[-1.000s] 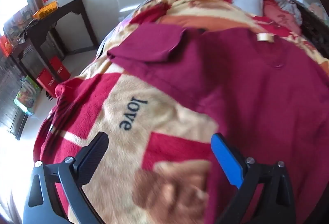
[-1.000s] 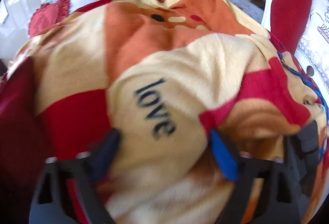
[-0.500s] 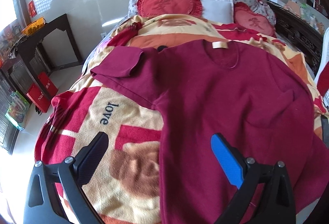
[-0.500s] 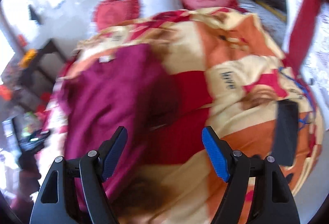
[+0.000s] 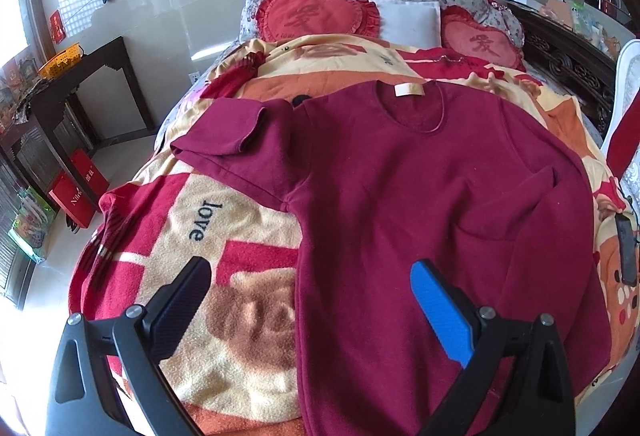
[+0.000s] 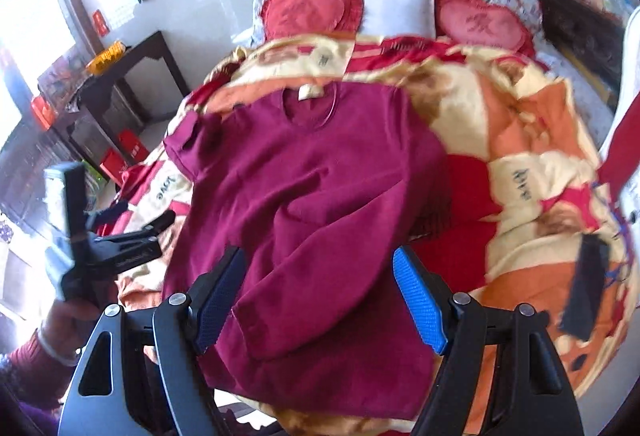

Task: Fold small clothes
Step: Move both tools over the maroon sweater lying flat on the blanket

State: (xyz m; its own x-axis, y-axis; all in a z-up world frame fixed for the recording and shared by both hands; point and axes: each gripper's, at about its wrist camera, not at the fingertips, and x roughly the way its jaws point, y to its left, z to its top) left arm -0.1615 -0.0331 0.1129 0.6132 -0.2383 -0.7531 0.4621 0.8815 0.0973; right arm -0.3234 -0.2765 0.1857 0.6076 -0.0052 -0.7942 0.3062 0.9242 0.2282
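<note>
Maroon sweater (image 5: 400, 195) lies front-up on the blanket (image 5: 240, 244) on the bed, neck label toward the pillows (image 5: 404, 20).

Left wrist view: sharp. Shows the sweater's left-hand sleeve (image 5: 228, 139) with its cuff turned back near the "love" print, and the other sleeve folded in across the body. Also a dark side table (image 5: 92, 75) with a yellow basket (image 5: 60, 59), and red bags on the floor.

Right wrist view: blurred. Only this one shows the left gripper (image 6: 160, 224) from outside, held in a person's hand (image 6: 64, 324) past the sweater's left edge, above the blanket. It also shows the folded sleeve's cuff end (image 6: 256, 332) near the hem, and more bare blanket to the right of the sweater.

Left gripper (image 5: 310, 296): fingers spread wide, nothing between them, hanging over the sweater's lower left edge, touching nothing.

Right gripper (image 6: 318, 296): fingers spread wide, empty, above the folded sleeve; no contact visible.
</note>
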